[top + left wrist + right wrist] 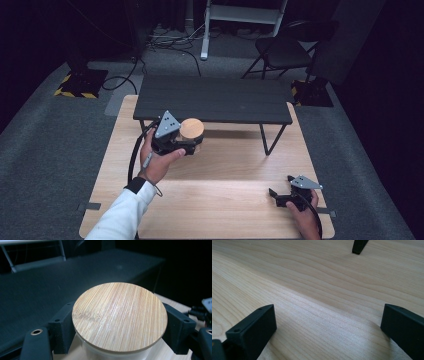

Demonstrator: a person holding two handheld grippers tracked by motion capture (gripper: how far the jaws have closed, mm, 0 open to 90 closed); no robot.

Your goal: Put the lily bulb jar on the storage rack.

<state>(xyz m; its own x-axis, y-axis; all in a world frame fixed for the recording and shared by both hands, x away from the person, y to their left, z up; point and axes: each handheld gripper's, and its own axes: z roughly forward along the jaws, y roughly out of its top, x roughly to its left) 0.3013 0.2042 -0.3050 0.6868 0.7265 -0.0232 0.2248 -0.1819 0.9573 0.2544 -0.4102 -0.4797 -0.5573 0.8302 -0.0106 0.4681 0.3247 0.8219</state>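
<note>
A white jar with a round bamboo lid (192,129) (119,315) hangs above the wooden table (225,200), held just in front of the dark slatted shelf (215,99). My left gripper (186,145) (120,340) is shut on the jar's body below the lid, one black jaw on each side. The right gripper (279,196) (329,327) rests low on the table at the near right, its jaws wide apart over bare wood with nothing between them.
The dark shelf stands on thin black legs (270,140) at the table's far half; one leg foot (359,247) lies ahead of my right gripper. Beyond the table are grey carpet, a folding chair (282,52) and cables.
</note>
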